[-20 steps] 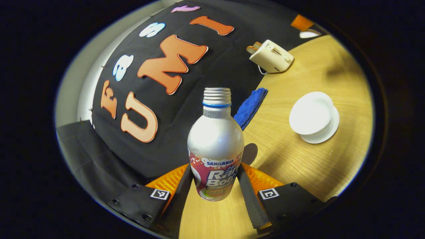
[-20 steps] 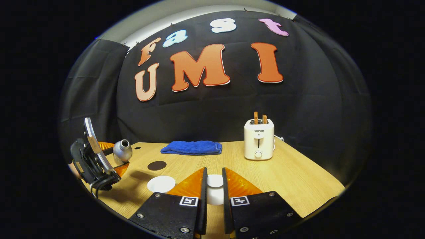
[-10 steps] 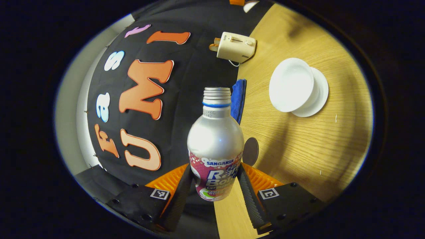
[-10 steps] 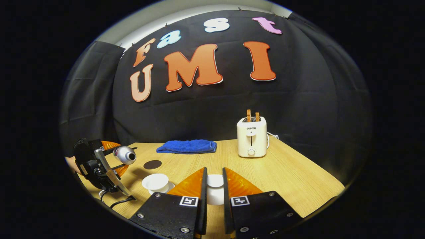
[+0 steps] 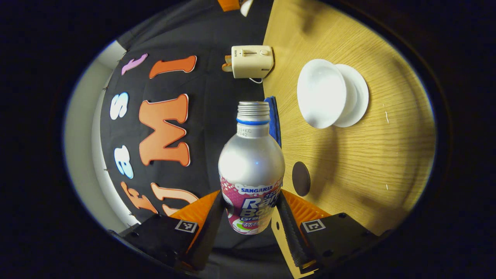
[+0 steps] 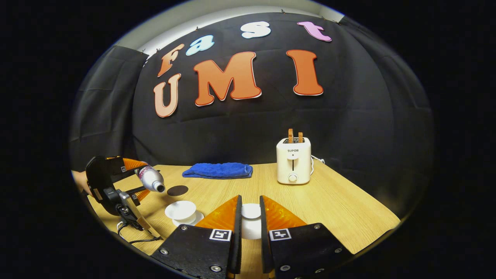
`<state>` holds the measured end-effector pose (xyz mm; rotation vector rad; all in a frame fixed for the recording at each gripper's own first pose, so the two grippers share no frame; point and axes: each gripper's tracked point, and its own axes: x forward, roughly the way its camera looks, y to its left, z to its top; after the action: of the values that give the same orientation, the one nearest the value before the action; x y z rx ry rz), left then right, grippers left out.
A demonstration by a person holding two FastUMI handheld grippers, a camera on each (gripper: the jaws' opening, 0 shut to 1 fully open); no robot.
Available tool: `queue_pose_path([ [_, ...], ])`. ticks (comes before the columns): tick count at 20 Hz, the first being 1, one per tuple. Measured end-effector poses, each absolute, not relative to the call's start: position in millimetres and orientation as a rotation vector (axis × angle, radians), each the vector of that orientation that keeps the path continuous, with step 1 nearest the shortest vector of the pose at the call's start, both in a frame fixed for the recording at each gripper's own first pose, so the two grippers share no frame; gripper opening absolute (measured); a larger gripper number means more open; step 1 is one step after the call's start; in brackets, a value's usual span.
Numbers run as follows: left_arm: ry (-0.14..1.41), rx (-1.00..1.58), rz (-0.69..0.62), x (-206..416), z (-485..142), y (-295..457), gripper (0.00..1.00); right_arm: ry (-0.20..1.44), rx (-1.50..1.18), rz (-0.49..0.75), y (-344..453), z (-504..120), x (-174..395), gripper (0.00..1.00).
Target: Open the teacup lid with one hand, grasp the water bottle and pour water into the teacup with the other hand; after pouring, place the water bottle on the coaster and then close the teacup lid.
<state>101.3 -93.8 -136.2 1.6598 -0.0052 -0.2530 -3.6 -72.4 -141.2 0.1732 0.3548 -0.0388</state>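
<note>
Since a second ago the left gripper (image 5: 251, 217) has rolled the bottle (image 5: 251, 166) over from upright to tipped, so in the right gripper view the bottle (image 6: 151, 179) now points its open mouth down and toward the cup (image 6: 180, 209), above and just left of it; no water is visible leaving the mouth. Both left fingers press on the bottle's labelled lower body. In the left gripper view the table (image 5: 368, 162) stands on edge at the right, with the open white cup (image 5: 321, 93) on its saucer (image 5: 358, 101) ahead of the bottle's neck, and the dark round coaster (image 5: 301, 178) bare, near the bottle's shoulder. A blue cloth (image 5: 273, 120) lies beyond the bottle by the wall, and a cream toaster (image 5: 251, 62) stands farther along. The right gripper (image 6: 250, 221) holds narrow on the white lid (image 6: 250, 211), lifted above the table (image 6: 341, 209) and well apart from the cup. Behind it are the cloth (image 6: 217, 170) and the toaster (image 6: 293, 161), and the coaster (image 6: 177, 190) lies just behind the cup.
</note>
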Motion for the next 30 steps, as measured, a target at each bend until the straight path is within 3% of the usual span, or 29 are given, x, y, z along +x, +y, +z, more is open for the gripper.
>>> queue_pose_path([
  [1, -0.017, 1.685, -0.256, 101.2, -135.6, -94.3, 0.86, 0.354, 0.173, -0.041, -73.0, -140.7, -3.7, 0.21],
  [2, -0.031, 1.711, -0.26, 102.4, -134.7, -96.2, 0.83, 0.354, 0.173, -0.041, -73.8, -140.8, -4.0, 0.22],
  [7, -0.089, 1.818, -0.265, 101.8, -123.7, -100.9, 0.86, 0.351, 0.165, -0.042, -75.6, -139.4, -4.4, 0.21],
  [8, -0.097, 1.842, -0.266, 101.9, -122.8, -101.3, 0.8, 0.349, 0.165, -0.043, -76.2, -139.0, -4.7, 0.22],
  [30, -0.258, 2.077, -0.195, 117.6, -70.8, -111.4, 0.81, 0.328, 0.158, -0.032, -74.3, -134.7, -2.4, 0.21],
])
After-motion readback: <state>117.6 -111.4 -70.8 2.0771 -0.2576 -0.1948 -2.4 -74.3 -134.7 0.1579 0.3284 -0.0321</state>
